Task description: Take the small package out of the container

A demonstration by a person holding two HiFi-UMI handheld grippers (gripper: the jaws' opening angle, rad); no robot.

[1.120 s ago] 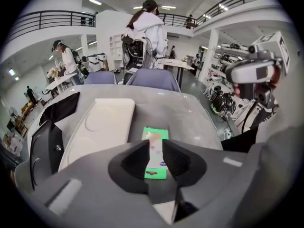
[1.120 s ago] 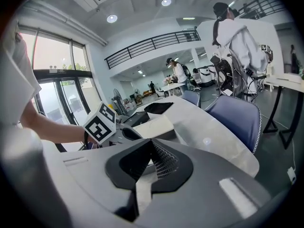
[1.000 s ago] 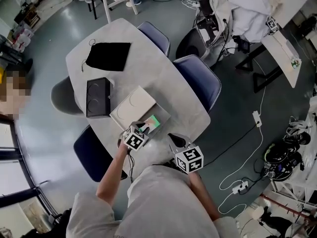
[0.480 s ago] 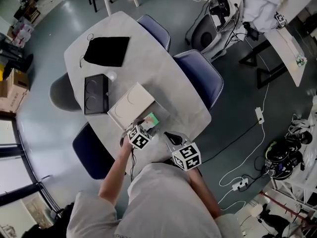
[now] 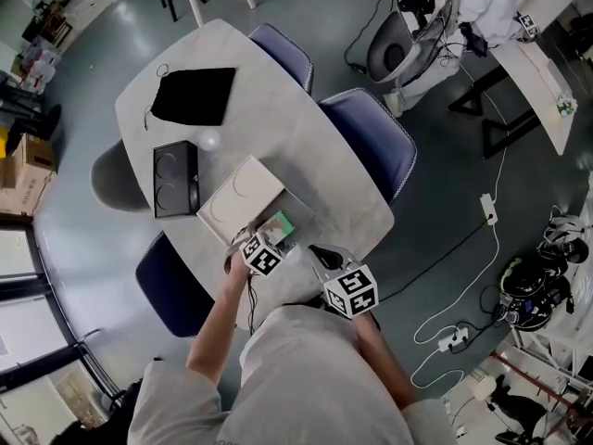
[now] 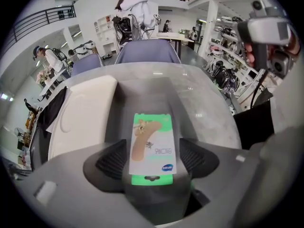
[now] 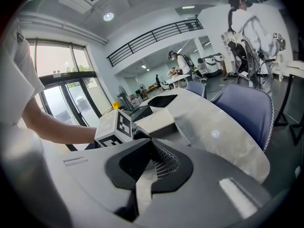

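Observation:
A small green and white package (image 6: 153, 141) with a plaster pictured on it lies lengthwise between the jaws of my left gripper (image 6: 153, 158). The jaws are opening, and both pads (image 6: 114, 159) stand just clear of the package's sides. Its far end reaches over the shallow grey container (image 6: 186, 109). In the head view the package (image 5: 278, 223) sits at the container (image 5: 302, 213), near the table's front edge, with the left gripper (image 5: 269, 237) right behind it. My right gripper (image 7: 152, 148) is shut on nothing and hovers near the table edge (image 5: 320, 253), right of the left one.
The container's white lid (image 5: 241, 196) lies beside it on the left. Farther back on the table are a black box with two round recesses (image 5: 174, 179), a small white round object (image 5: 209, 140) and a black pouch (image 5: 193, 95). Blue chairs (image 5: 371, 146) line the table's right side.
The head view has drifted a little, and the blurred patch at the left edge is gone. The left gripper stays at the package by the grey container. The right gripper has barely moved.

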